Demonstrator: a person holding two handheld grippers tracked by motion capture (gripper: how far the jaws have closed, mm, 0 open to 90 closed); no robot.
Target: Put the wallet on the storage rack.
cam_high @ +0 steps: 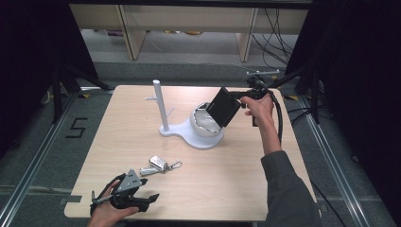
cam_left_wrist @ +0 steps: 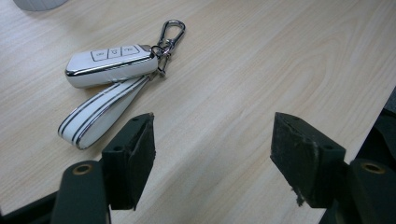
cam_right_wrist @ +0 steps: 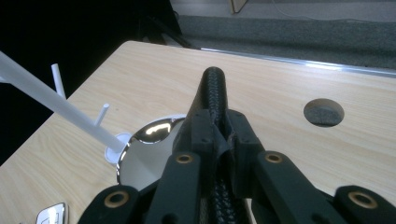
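The right tool (cam_high: 235, 100) is clamped on the edge of a black wallet (cam_high: 223, 107), its jaws pressed tight on the woven cover in the right gripper view (cam_right_wrist: 212, 98). In the high view the wallet hangs tilted just above the shiny bowl (cam_high: 202, 124) at one end of a white stand (cam_high: 182, 133), whose post (cam_high: 160, 104) with small pegs rises at the other end. The wallet does not yet rest in the bowl.

The step in hand looks like setting the wallet into the bowl. To do it well, the hand should bring the wallet's lower corner over the bowl's middle, well away from the post, and lower it slowly until the cover meets the metal. Since the wallet looks broader than the bowl, it will likely lean on the rim; laying it flatter before letting go should keep it from sliding out onto the worktop (cam_high: 142, 142). The jaws should part only once the wallet's weight is carried, and the tool should then draw straight back so it does not drag the cover.

The left tool (cam_left_wrist: 212, 154) rests near the worktop's near edge, jaws wide apart with nothing between them. A white key fob (cam_left_wrist: 109, 64) with strap (cam_left_wrist: 100, 112) and clip (cam_left_wrist: 172, 31) lies just ahead of it, untouched.
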